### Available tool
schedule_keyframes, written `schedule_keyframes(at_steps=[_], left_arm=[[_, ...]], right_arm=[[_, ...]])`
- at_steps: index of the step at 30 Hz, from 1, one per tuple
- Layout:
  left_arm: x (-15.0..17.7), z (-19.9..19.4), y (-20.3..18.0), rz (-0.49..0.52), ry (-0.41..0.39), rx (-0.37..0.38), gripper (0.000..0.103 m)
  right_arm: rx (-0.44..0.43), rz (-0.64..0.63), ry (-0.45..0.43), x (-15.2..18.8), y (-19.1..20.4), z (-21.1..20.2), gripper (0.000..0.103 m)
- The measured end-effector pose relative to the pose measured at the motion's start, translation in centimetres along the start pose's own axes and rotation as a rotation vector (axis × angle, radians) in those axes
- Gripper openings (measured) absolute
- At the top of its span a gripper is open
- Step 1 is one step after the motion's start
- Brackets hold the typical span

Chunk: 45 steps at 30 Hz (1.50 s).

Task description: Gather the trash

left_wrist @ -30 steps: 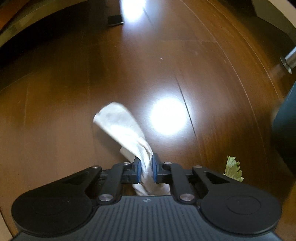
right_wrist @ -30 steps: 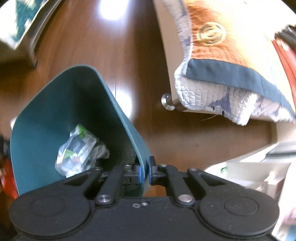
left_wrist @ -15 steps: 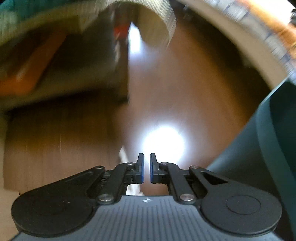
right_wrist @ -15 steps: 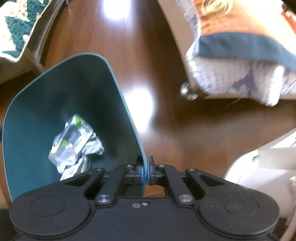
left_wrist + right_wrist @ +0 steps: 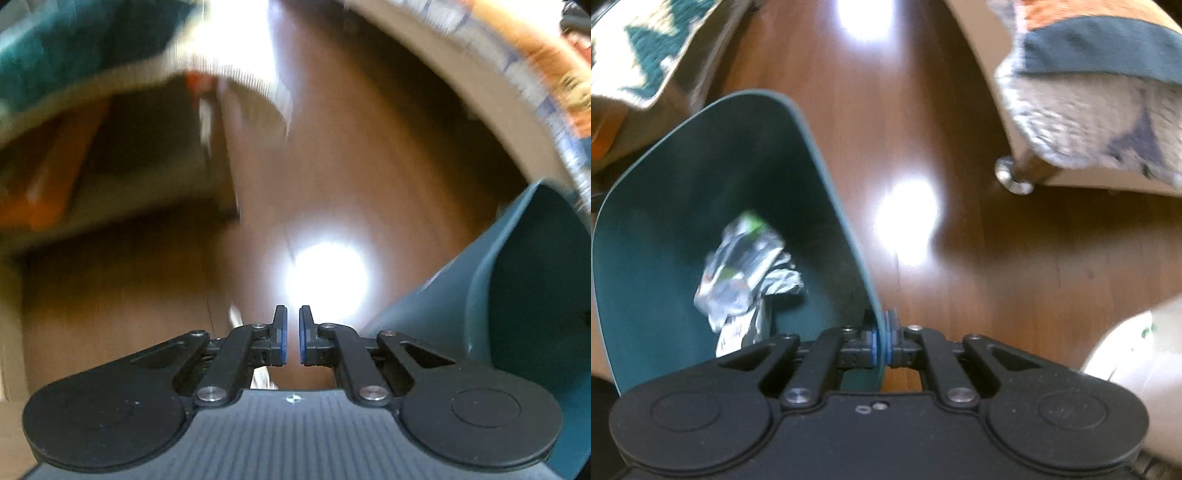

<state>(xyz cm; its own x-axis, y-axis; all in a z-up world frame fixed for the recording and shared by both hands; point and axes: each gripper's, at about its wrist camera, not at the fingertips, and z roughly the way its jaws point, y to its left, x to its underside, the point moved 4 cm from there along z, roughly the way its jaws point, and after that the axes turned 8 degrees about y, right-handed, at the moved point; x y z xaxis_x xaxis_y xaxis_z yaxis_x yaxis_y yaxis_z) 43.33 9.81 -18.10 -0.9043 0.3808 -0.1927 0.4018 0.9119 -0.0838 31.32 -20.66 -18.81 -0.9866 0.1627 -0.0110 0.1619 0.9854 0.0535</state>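
My right gripper (image 5: 882,345) is shut on the rim of a teal bin (image 5: 665,229) and holds it over the wooden floor. Crumpled silver wrappers (image 5: 746,266) lie inside the bin. My left gripper (image 5: 291,334) is nearly shut with a narrow gap between its blue pads. A white tissue (image 5: 260,376) hangs under its left finger, mostly hidden; a scrap (image 5: 235,315) shows beside it. I cannot tell whether the pads still pinch it. The teal bin (image 5: 517,295) stands to the right of my left gripper. The left wrist view is blurred.
A bed with an orange and blue quilt (image 5: 1100,85) and a metal leg (image 5: 1015,177) stands at the right. A green patterned cover (image 5: 639,48) hangs over furniture at the left. A white object (image 5: 1137,354) lies at the lower right. Glare spots (image 5: 325,284) mark the wooden floor.
My left gripper has lifted from the floor and swung toward the bin. The tissue, clearly pinched a second ago, now only peeks from beneath the fingers. The bin has tilted slightly in my right gripper.
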Motion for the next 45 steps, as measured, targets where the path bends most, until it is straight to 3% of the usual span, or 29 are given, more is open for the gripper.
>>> schedule_keyframes(at_steps=[2,5,7,9,11,13,15,16,20,21,22,23,26,27,28,30,36,45], left_arm=[[0.7,2.8,1.0,-0.027,0.059,-0.013,0.006],[1.7,7.2,2.4,-0.056,0.146,-0.024,0.008],[2.2,9.9,2.7,-0.059,0.194,-0.025,0.012],[2.8,12.2,3.2,-0.087,0.231,-0.023,0.015],[3.8,14.3,3.7,-0.133,0.268,-0.006,0.025],[4.7,16.0,4.0,-0.177,0.287,0.005,0.052],[5.2,16.7,4.3,-0.199,0.272,-0.021,0.07],[5.5,16.9,4.4,-0.205,0.264,-0.033,0.071],[6.4,18.1,4.7,-0.243,0.285,-0.03,0.071],[6.7,18.4,4.5,-0.233,0.288,-0.044,0.071],[6.8,18.7,4.4,-0.223,0.291,-0.063,0.071],[7.0,18.8,4.2,-0.218,0.294,-0.078,0.071],[7.8,18.9,3.8,-0.216,0.3,-0.092,0.07],[8.2,18.8,3.6,-0.206,0.301,-0.107,0.066],[9.1,18.9,2.9,-0.192,0.306,-0.117,0.054],[9.7,18.8,2.3,-0.169,0.321,-0.145,0.033],[9.7,17.8,1.5,-0.133,0.321,-0.209,0.027],[6.4,8.6,-1.5,-0.079,0.148,-0.165,0.027]], right_arm=[[-0.01,-0.08,0.004,-0.1,0.4,0.2,0.014],[0.005,-0.233,0.015,-0.6,1.7,0.3,0.03],[0.039,-0.333,0.0,-1.2,2.5,0.1,0.053],[0.059,-0.412,-0.02,-2.1,3.4,-0.1,0.063],[0.05,-0.444,-0.038,-3.0,4.0,-0.2,0.063],[0.045,-0.454,-0.052,-3.7,4.3,-0.1,0.063],[0.045,-0.467,-0.055,-4.1,4.5,0.1,0.061],[0.051,-0.474,-0.058,-4.3,4.5,0.3,0.061],[0.061,-0.502,-0.047,-4.8,4.5,1.4,0.051],[0.066,-0.504,-0.046,-4.9,4.6,1.7,0.045],[0.07,-0.504,-0.046,-5.0,4.6,1.9,0.03],[0.073,-0.508,-0.049,-5.1,4.6,2.1,0.025],[0.098,-0.523,-0.064,-5.2,4.8,2.4,0.022],[0.115,-0.52,-0.07,-5.2,4.8,2.5,0.016],[0.132,-0.509,-0.072,-5.4,4.7,2.7,0.009],[0.123,-0.474,-0.077,-5.5,4.2,2.6,0.007],[0.107,-0.358,-0.079,-5.7,3.5,2.1,0.005],[0.181,-0.257,-0.137,-5.6,2.5,-0.9,0.0]])
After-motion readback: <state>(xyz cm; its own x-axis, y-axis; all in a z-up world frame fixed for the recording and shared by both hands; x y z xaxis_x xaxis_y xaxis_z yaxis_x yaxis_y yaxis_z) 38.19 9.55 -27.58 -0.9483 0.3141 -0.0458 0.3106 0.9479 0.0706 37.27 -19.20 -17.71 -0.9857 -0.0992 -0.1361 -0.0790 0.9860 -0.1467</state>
